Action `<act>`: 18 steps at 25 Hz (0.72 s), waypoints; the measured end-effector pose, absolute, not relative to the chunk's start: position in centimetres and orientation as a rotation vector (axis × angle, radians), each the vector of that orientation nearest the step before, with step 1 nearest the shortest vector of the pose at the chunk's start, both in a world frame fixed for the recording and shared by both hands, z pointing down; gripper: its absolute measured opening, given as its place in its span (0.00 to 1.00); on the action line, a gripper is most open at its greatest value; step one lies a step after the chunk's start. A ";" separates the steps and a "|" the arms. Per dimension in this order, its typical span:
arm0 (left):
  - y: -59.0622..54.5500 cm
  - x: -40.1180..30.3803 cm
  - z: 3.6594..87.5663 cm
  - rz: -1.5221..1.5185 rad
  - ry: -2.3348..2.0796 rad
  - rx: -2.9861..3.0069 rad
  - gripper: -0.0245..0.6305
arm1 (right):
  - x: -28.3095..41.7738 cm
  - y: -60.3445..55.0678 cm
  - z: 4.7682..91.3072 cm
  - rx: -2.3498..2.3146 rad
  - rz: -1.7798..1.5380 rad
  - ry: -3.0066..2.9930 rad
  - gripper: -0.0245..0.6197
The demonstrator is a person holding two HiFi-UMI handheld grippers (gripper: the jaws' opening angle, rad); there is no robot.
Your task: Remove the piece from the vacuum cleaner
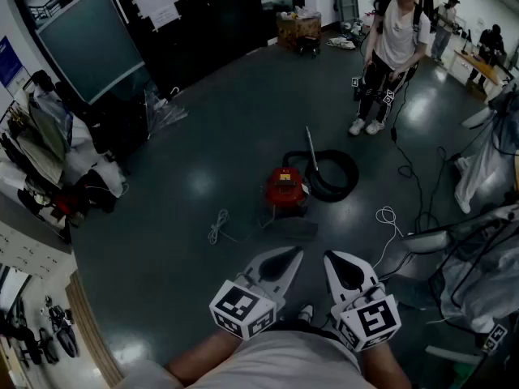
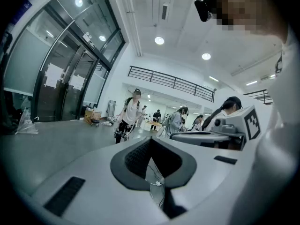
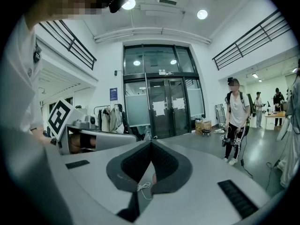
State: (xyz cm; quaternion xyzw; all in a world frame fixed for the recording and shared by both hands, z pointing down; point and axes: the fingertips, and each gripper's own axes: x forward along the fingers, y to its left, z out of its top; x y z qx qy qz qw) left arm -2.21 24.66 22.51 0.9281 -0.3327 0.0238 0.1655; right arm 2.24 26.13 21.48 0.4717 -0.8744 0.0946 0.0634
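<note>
Not started: vacuum cleaner (image 1: 285,190) sits on the floor at 12 o'clock, piece not yet off, left hand-held gripper (image 1: 285,259) and right hand-held gripper (image 1: 336,264) both closed, empty, well apart from it.

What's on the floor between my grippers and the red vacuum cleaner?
Nothing visible. Bare floor separates the shut left gripper and right gripper from the vacuum cleaner; one white cord lies off left, another off right.
</note>
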 end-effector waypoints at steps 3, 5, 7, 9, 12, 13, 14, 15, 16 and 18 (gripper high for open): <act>24.5 -2.3 22.8 0.071 -0.951 2.645 0.05 | 2.2 26.0 21.8 1.425 0.288 -2.636 0.06; 24.4 -2.3 22.9 0.073 -0.951 2.646 0.05 | 2.2 25.9 21.9 1.423 0.289 -2.638 0.06; 24.4 -2.3 23.0 0.074 -0.948 2.644 0.05 | 2.1 25.9 22.0 1.419 0.289 -2.639 0.06; 24.4 -2.3 22.9 0.075 -0.947 2.644 0.05 | 2.0 25.9 21.9 1.417 0.290 -2.640 0.06; 24.3 -2.2 22.9 0.079 -0.949 2.646 0.05 | 2.0 25.8 21.6 1.402 0.309 -2.666 0.06; 24.3 -2.2 22.9 0.082 -0.950 2.648 0.05 | 2.0 25.9 21.5 1.394 0.320 -2.686 0.06; 24.3 -2.3 23.0 0.086 -0.952 2.651 0.05 | 2.0 25.9 21.4 1.388 0.329 -2.706 0.06; 24.3 -2.4 23.1 0.090 -0.953 2.655 0.05 | 1.9 25.9 21.3 1.384 0.333 -2.723 0.06; 24.2 -2.5 23.2 0.093 -0.954 2.658 0.05 | 2.0 25.9 21.2 1.381 0.335 -2.734 0.06; 24.0 -2.6 23.5 0.093 -0.957 2.659 0.05 | 2.0 25.8 21.3 1.374 0.340 -2.747 0.06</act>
